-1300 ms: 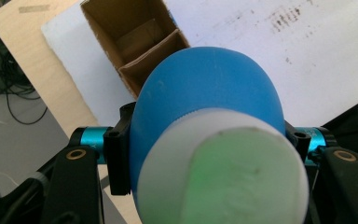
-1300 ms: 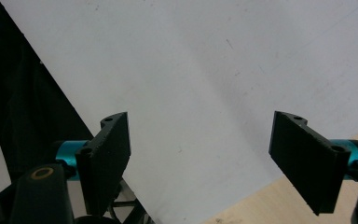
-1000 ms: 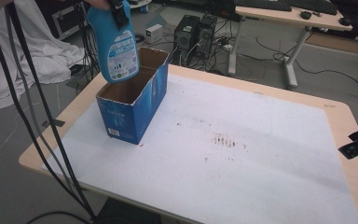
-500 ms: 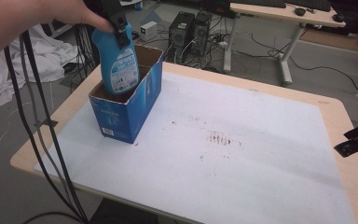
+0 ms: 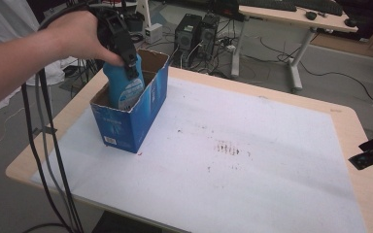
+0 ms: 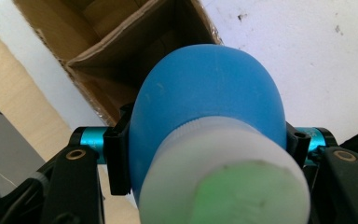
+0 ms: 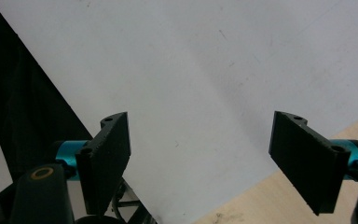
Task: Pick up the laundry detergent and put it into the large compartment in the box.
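A blue bottle (image 5: 125, 87) with a white cap stands partly down inside an open blue cardboard box (image 5: 131, 121) at the table's left. My left gripper (image 5: 127, 62), held in a hand, is shut on the bottle's neck from above. In the left gripper view the bottle (image 6: 209, 93) sits clamped between both jaws of the left gripper (image 6: 205, 144), with the box's brown inside (image 6: 98, 60) below it. At the table's right edge my right gripper (image 5: 371, 154) hangs low. In its own view, the right gripper (image 7: 200, 154) is wide open and holds nothing, over the white mat (image 7: 205, 70).
A white mat (image 5: 272, 184) with dark smudges (image 5: 228, 148) covers most of the wooden table (image 5: 354, 121). Black cables (image 5: 43, 145) hang past the table's left edge. Behind stand computer towers (image 5: 194, 31) on the floor and another desk (image 5: 296, 17).
The left gripper has brought the bottle down from above the box into it. The right gripper has stayed at the table's right edge.
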A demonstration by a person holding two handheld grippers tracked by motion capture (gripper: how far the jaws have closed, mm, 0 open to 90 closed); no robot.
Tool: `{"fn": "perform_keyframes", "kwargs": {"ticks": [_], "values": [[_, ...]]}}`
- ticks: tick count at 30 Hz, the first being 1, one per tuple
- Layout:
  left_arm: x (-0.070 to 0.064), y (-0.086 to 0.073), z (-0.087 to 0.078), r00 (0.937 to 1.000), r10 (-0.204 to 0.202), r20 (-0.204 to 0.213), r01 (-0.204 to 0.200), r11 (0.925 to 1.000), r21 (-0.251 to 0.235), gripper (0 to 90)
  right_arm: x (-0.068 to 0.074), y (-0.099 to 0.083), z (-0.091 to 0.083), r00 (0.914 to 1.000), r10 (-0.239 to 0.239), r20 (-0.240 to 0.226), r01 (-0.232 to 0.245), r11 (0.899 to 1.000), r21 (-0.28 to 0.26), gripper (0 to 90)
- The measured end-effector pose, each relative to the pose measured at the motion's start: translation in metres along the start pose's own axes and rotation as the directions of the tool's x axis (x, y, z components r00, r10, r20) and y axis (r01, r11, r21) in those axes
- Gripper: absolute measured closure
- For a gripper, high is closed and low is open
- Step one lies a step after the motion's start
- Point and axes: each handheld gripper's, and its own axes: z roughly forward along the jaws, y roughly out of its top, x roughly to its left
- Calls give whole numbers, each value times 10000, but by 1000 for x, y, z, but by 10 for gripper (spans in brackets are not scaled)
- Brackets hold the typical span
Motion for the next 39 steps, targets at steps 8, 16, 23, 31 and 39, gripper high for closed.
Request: {"fn": "perform_keyframes", "kwargs": {"ticks": [8, 16, 23, 31, 39], "values": [[-2, -5, 22, 9998, 173, 30, -173, 9997, 148, 378, -1, -1, -1, 9999, 106, -9, -106, 9999, -32, 200], [-2, -11, 40, 9993, 365, 105, -368, 9987, 343, 378, -1, -3, 0, 9999, 145, -24, -145, 9999, -60, 200], [-1, -13, 49, 9986, 514, 101, -517, 9981, 348, 378, -2, -4, 1, 9999, 133, -21, -133, 9999, -78, 200], [1, -13, 57, 9969, 783, 101, -785, 9965, 295, 378, -3, -6, 3, 9998, 175, -44, -175, 9998, -63, 200], [1, -14, 64, 9914, 1306, -106, -1303, 9912, 238, 378, -3, -7, 4, 9996, 263, -73, -263, 9996, -54, 200]]}}
